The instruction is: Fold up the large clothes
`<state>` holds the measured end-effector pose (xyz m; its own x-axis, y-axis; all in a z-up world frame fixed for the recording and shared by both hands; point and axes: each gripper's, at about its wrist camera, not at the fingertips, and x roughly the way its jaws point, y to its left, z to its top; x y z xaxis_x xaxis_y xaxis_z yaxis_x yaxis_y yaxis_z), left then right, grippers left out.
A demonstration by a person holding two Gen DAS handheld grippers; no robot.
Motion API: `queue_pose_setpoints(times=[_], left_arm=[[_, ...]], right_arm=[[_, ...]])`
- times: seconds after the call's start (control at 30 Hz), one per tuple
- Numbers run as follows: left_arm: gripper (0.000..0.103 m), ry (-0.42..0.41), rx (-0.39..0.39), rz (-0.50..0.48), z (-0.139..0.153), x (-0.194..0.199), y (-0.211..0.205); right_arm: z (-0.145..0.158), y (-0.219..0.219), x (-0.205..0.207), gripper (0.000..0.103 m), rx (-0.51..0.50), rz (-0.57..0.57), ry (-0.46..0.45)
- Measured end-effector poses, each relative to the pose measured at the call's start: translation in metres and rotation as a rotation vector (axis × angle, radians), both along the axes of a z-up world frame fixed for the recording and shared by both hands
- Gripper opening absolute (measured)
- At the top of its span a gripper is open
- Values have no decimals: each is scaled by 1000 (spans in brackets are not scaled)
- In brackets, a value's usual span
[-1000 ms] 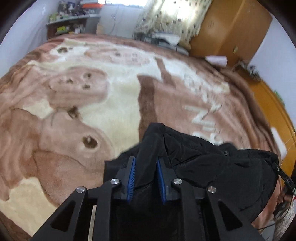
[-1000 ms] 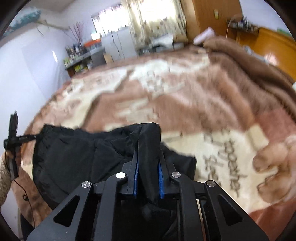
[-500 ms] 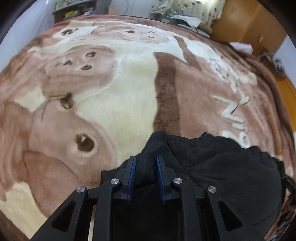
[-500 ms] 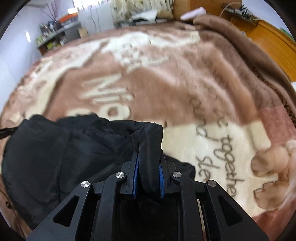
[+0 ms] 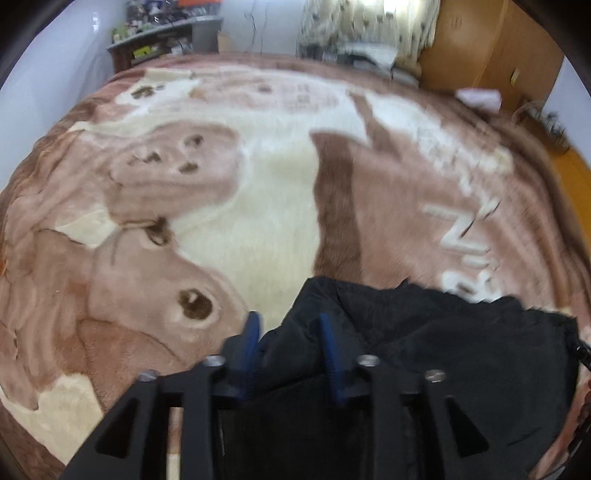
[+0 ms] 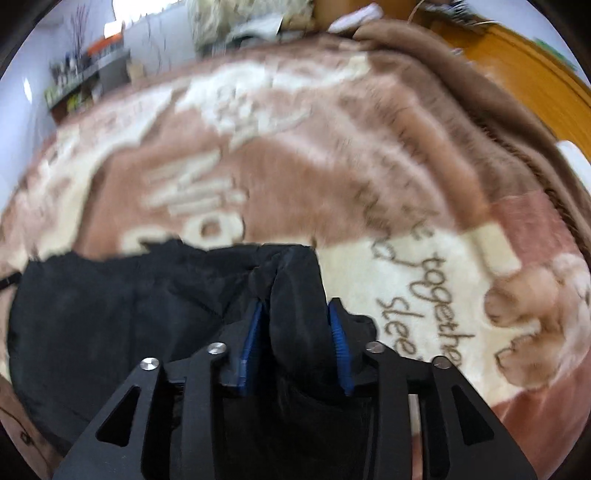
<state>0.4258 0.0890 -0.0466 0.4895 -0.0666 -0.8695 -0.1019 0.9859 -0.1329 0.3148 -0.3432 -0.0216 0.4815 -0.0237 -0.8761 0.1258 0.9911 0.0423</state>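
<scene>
A black padded garment [image 5: 424,332] lies bunched on a brown and cream plush blanket [image 5: 277,184] that covers the bed. My left gripper [image 5: 289,319] hovers over the garment's left corner. Its jaws are opening, and a fold of black cloth sits loosely between the blue pads [image 5: 252,334]. In the right wrist view the same garment [image 6: 129,314] spreads to the left over the blanket [image 6: 332,166]. My right gripper [image 6: 296,306] is at its right corner, jaws opening, with a puffy upright fold still filling most of the gap between them.
A cluttered shelf [image 5: 159,40] and a patterned curtain [image 5: 369,22] stand beyond the bed's far edge. A wooden wardrobe [image 5: 480,48] is at the back right, and a wooden bed frame [image 6: 517,74] runs along the right side.
Both grippers were shut on folds of the black garment and now stand apart around them. Both have sunk toward the blanket, and the garment has settled lower.
</scene>
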Motion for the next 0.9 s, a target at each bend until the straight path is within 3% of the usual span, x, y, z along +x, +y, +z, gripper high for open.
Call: queue_pose_setpoints(times=[0.03,0.13,0.27,0.33,0.5,0.63,0.73,0.9], left_arm=[[58,-25,-9,14,9,-10,3],[67,-94,-72,11,32,-49,4],[67,-133,-51,-95,42,-103,-33],[67,-133,-32,-121,36,-120,-52],[67,-50,33,-195,-8,-139,-113],[72,-88,116,-152,-27,-129,-128],[78,-28,69,-124,-46,-117,-122],[80,1,91,-145,-74,-107,-124]], right_arm=[[9,-1,-8,44,4,-12,-31],[39,5,-43,46,39,3,-158],[58,35,-84,52,62,92,-254],[54,57,-101,52,49,141,-238],[10,111,-115,52,17,239,-158],[-24,134,-101,54,-7,236,-119],[-47,131,-81,61,-9,188,-81],[-77,134,-65,61,-31,218,-29]])
